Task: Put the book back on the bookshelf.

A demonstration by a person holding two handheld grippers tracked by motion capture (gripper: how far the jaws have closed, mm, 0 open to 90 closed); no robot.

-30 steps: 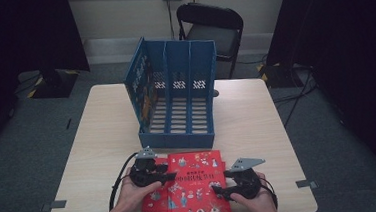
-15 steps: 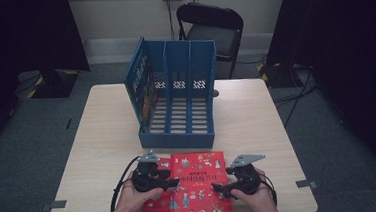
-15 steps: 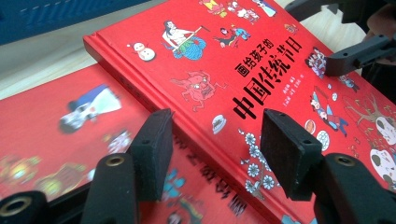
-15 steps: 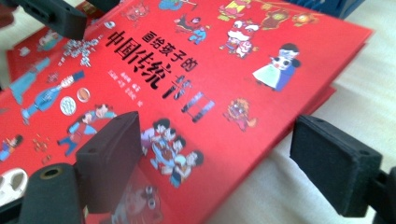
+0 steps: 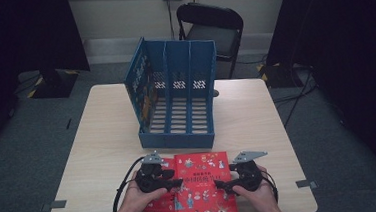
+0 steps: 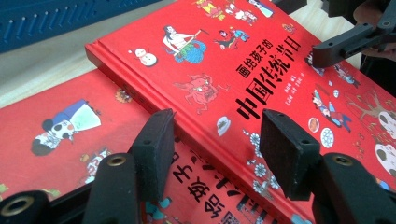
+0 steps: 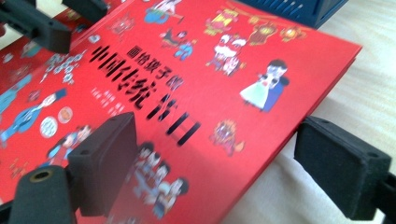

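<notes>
While the blue file rack (image 5: 175, 99) stands with its three slots bare in the middle of the high view, the top red book (image 5: 202, 187) lies flat at the bottom centre, stacked on a second red book (image 5: 159, 204) — so the filing job looks barely begun to me.

Left gripper (image 6: 215, 135): jaws spread, one over the top book's cover and one beyond its spine above the lower book, pads not pressing. Right gripper (image 7: 215, 163): jaws wide and just been opening, straddling the book's free edge, one pad above the cover and the other off over the table (image 7: 373, 84); nothing is pinched.

Left to do, I judge: grip, lift, stand the book upright in a slot.

Hard to tell — the books' lower edges are cut off at the bottom of the frame, and how many lie stacked is unclear.
</notes>
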